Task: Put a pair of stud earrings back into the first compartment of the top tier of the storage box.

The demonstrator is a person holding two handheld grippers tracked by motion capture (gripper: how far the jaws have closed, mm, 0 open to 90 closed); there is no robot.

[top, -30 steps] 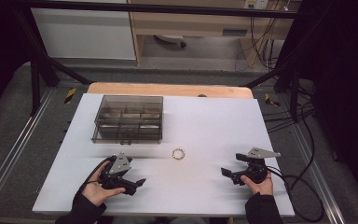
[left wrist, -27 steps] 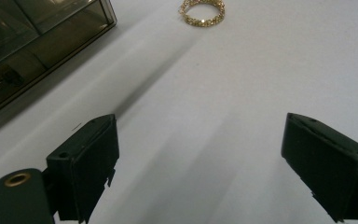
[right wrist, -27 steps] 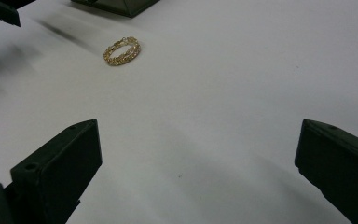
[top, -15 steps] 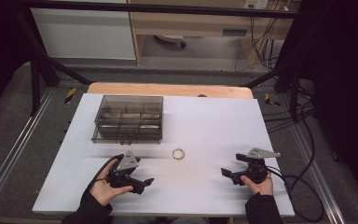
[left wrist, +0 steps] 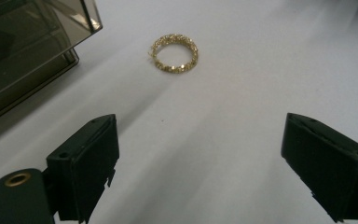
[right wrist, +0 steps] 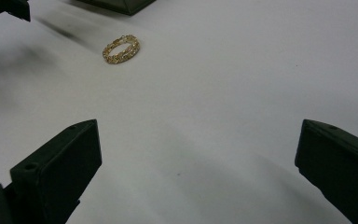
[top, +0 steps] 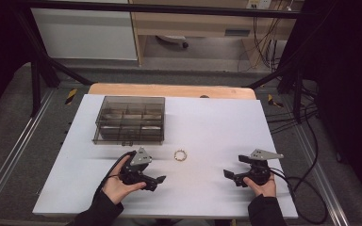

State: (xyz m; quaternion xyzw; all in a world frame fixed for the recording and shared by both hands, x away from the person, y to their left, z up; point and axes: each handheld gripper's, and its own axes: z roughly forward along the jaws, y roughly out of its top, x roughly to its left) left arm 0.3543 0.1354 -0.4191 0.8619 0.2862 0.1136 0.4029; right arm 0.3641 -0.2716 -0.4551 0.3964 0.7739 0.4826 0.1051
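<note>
Left hand-held gripper (top: 156,180) hovering with jaws spread wide, gripping nothing; right hand-held gripper (top: 229,175) likewise. Bracelet (left wrist: 175,53) lying flat on bench (top: 217,127), just ahead of the left one; its view resolving gold chain links. Box (top: 129,120) sitting beyond.

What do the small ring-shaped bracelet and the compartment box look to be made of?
Bracelet: likely gold-toned metal links or beads, judging by its yellow glint and knobbly texture. Compartment box: probably smoke-tinted clear plastic, since its dividers show through glossy, sharp-edged walls.
</note>
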